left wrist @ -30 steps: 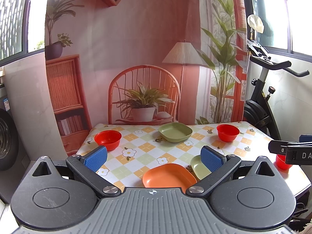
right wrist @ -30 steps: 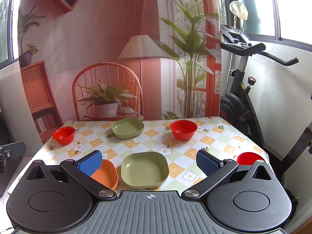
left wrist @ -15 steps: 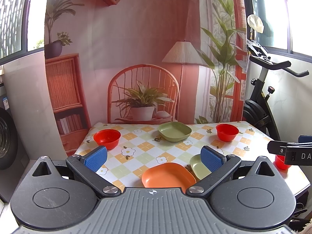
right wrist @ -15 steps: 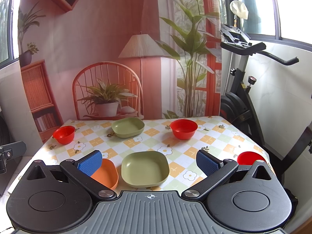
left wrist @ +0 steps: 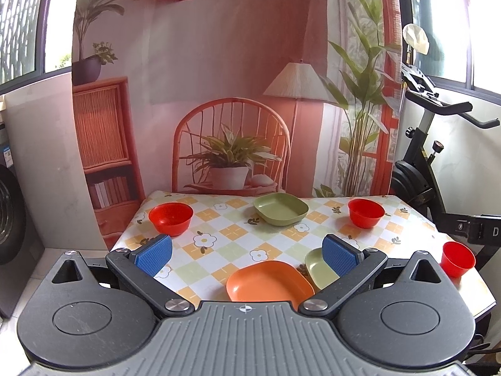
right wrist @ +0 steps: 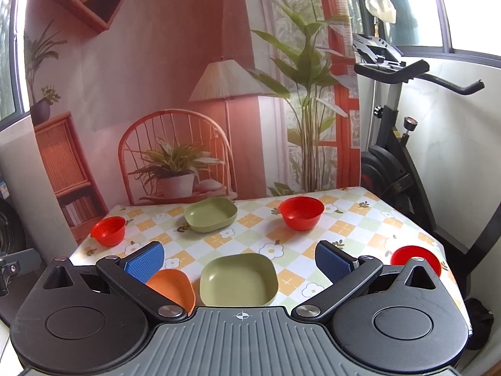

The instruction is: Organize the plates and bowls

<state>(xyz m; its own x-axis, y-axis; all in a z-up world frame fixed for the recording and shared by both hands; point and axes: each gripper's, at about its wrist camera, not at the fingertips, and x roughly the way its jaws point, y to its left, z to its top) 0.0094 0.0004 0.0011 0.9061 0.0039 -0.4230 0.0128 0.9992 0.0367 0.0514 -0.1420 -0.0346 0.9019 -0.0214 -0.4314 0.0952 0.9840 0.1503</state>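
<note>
Barely anything has moved since a second ago: both grippers have crept slightly nearer the table [left wrist: 219, 241], dishes unchanged. Left gripper [left wrist: 247, 255] hangs over the near edge, blue pads spread wide, holding nothing; right gripper [right wrist: 239, 261] likewise wide apart and empty. Count: three square plates, three red bowls. Orange plate [left wrist: 269, 285] sits at the near edge, upright, rim up, just beside the near green plate [right wrist: 239, 279], which lies to its right; whether the two touch I cannot tell. Far green plate [left wrist: 281, 209] sits at the back middle, one corner turned toward the front. The plates are roughly square, so no clear long axis. Left red bowl [left wrist: 170, 218] at back left, middle red bowl [right wrist: 301, 212] at back right, right red bowl [right wrist: 415, 260] near the right front corner, all mouth-up and well apart.
</note>
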